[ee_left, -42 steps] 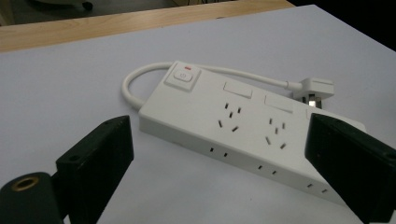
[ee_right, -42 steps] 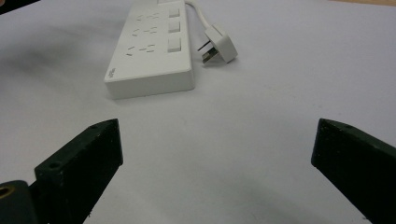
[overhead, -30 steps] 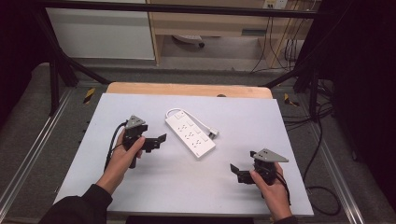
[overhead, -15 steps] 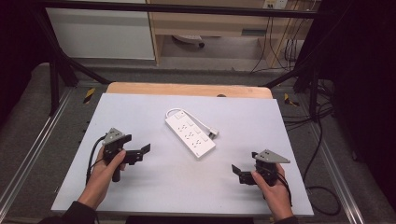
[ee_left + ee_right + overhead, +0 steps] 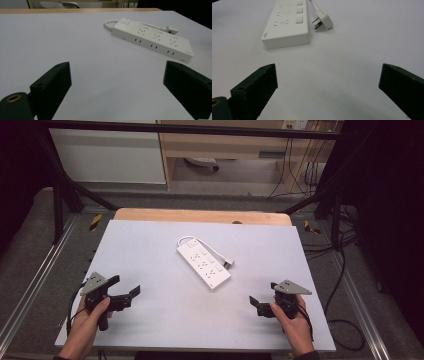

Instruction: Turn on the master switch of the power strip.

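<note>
- Two hand-held grippers flank a white power strip (image 5: 203, 263) that lies flat and diagonal at the centre of the high view, on the pale table top (image 5: 150, 240); neither touches it.
- Left gripper (image 5: 131, 293), at the lower left of the high view, is gripped by a hand (image 5: 92, 312) and stands with jaws spread wide and empty. In the left gripper view the strip (image 5: 152, 39) sits at the upper right, well apart from the jaws.
- Right gripper (image 5: 254, 301), at the lower right of the high view, is likewise wide open and holds nothing. In the right gripper view the strip (image 5: 287, 23) sits at the upper left of the frame, ahead of the jaws.
- White plug (image 5: 227, 263) rests on the table just beside the strip's long right edge, its short cord (image 5: 192, 240) looping back to the strip's far end; the right gripper view shows the plug (image 5: 323, 22) with its prongs pointing toward the strip.
- Progress, as a judgement: work on the strip looks not begun, or else the strip has been set down and left; no grip is made, and any reach, grasp or plugging-in remains to do.
- Nothing lies between either gripper and the strip; bare table all round it.
- Surroundings: a wooden edge (image 5: 200, 215) at the table's far side, black frame bars (image 5: 65, 190) at the upper left, loose cables (image 5: 330, 250) on the floor at the right.
</note>
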A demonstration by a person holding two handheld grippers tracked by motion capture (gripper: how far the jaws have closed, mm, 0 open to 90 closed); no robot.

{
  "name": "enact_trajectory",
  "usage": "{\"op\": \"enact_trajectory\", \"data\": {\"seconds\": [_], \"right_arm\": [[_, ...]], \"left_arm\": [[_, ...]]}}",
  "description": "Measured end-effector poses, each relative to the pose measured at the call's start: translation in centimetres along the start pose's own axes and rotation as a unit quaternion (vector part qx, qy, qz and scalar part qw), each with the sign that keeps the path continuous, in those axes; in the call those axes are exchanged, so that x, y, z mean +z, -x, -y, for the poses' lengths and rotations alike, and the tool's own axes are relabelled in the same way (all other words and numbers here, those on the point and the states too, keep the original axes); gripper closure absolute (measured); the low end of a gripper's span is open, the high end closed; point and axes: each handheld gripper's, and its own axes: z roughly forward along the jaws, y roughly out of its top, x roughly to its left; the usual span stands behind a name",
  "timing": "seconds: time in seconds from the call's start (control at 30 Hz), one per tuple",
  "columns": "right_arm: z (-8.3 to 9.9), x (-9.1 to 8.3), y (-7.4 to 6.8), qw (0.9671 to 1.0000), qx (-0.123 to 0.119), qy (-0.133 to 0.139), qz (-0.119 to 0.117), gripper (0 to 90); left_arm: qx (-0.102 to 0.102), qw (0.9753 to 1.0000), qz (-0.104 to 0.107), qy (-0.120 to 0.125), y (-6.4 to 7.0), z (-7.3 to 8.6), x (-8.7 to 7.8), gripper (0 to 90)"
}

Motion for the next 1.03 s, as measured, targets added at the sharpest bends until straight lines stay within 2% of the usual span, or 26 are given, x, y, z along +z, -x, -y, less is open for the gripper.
{"op": "enact_trajectory", "data": {"seconds": [0.27,0.4,0.47,0.5,0.53,0.57,0.7,0.73,0.77,0.87,0.9,0.97,1.03], "right_arm": [[0.1,-0.1,0.6,0.9999,0.0,-0.002,0.013,2.4],[0.2,-0.2,1.1,0.9997,-0.001,-0.007,0.024,2.4],[0.3,0.1,1.4,0.9992,-0.003,-0.019,0.036,2.5],[0.4,0.2,1.6,0.9988,-0.007,-0.026,0.041,2.7],[0.4,0.2,1.6,0.9988,-0.007,-0.026,0.041,2.7],[0.7,0.6,1.9,0.9979,-0.004,-0.042,0.05,3.0],[1.0,1.2,2.4,0.995,-0.002,-0.072,0.069,3.8],[1.0,1.3,2.4,0.9945,0.002,-0.076,0.071,3.7],[1.0,1.3,2.4,0.9943,0.003,-0.078,0.072,3.1],[1.0,1.4,2.4,0.9937,0.004,-0.083,0.075,3.5],[1.0,1.6,2.3,0.992,-0.003,-0.093,0.085,3.3],[1.0,2.1,2.2,0.9885,-0.001,-0.119,0.092,1.2],[1.0,2.2,2.3,0.9874,0.007,-0.126,0.095,0.3]], "left_arm": [[0.0,0.9998,-0.015,-0.009,-0.5,1.2,-1.4,7.7],[-0.005,0.9997,-0.022,-0.007,-0.5,1.5,-1.8,7.9],[-0.008,0.9996,-0.024,-0.009,-0.4,1.8,-1.8,8.0],[-0.02,0.9994,-0.025,-0.013,-0.2,2.3,-1.8,8.2],[-0.02,0.9994,-0.025,-0.013,-0.2,2.3,-1.8,8.4],[-0.02,0.9993,-0.025,-0.02,0.0,2.7,-1.8,8.7],[-0.013,0.9991,-0.035,-0.022,0.6,3.0,-1.7,9.1],[-0.013,0.9991,-0.035,-0.022,0.6,3.0,-1.7,9.3],[-0.005,0.9989,-0.033,-0.032,1.1,3.2,-1.4,9.5],[-0.002,0.999,-0.029,-0.034,1.4,3.2,-1.3,8.9],[-0.008,0.9987,-0.034,-0.037,1.1,3.3,-1.1,9.0],[-0.013,0.9984,-0.038,-0.04,0.9,3.2,-1.1,10.0],[-0.013,0.9983,-0.04,-0.04,0.9,3.2,-1.1,9.9]]}}
